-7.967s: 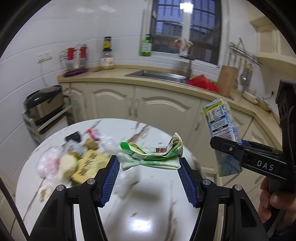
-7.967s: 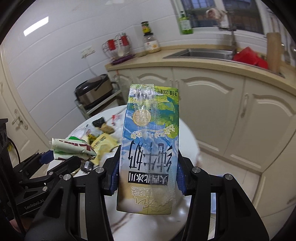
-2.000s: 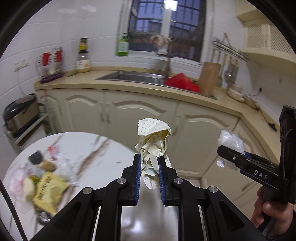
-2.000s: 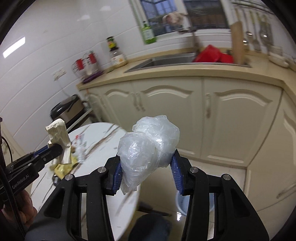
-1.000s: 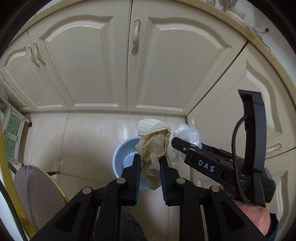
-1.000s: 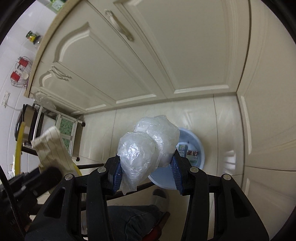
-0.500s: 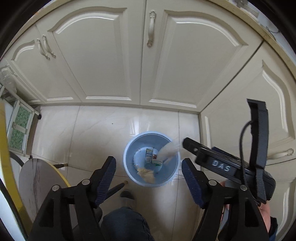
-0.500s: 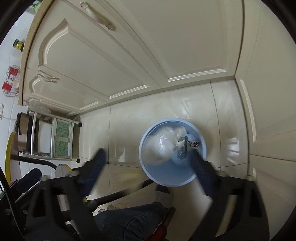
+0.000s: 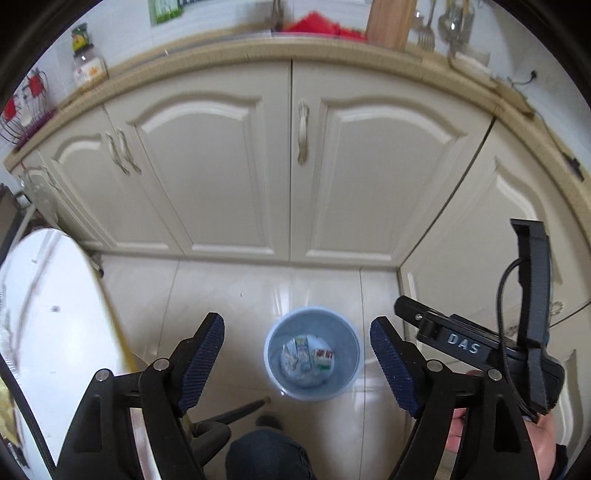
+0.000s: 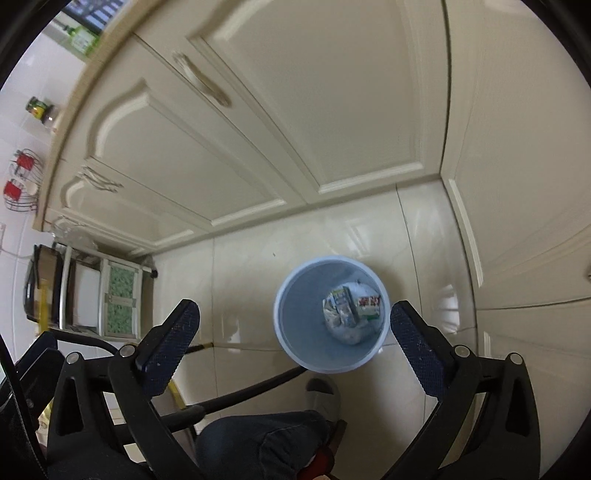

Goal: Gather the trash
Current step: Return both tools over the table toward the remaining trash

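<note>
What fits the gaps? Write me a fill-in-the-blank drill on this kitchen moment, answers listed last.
1. The bin on the floor is coloured ____.
2. The left gripper has its jaws ____.
3. The right gripper holds ____.
4. The cartons lie ____ the bin.

Answers: blue; open; nothing; inside

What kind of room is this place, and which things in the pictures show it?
Most likely a home kitchen: cream cabinet doors stand under a countertop that carries jars and hanging utensils, and a blue waste bin holding trash stands on the tiled floor.

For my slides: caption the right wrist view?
Open right gripper above a blue bin holding cartons and a plastic bag.
</note>
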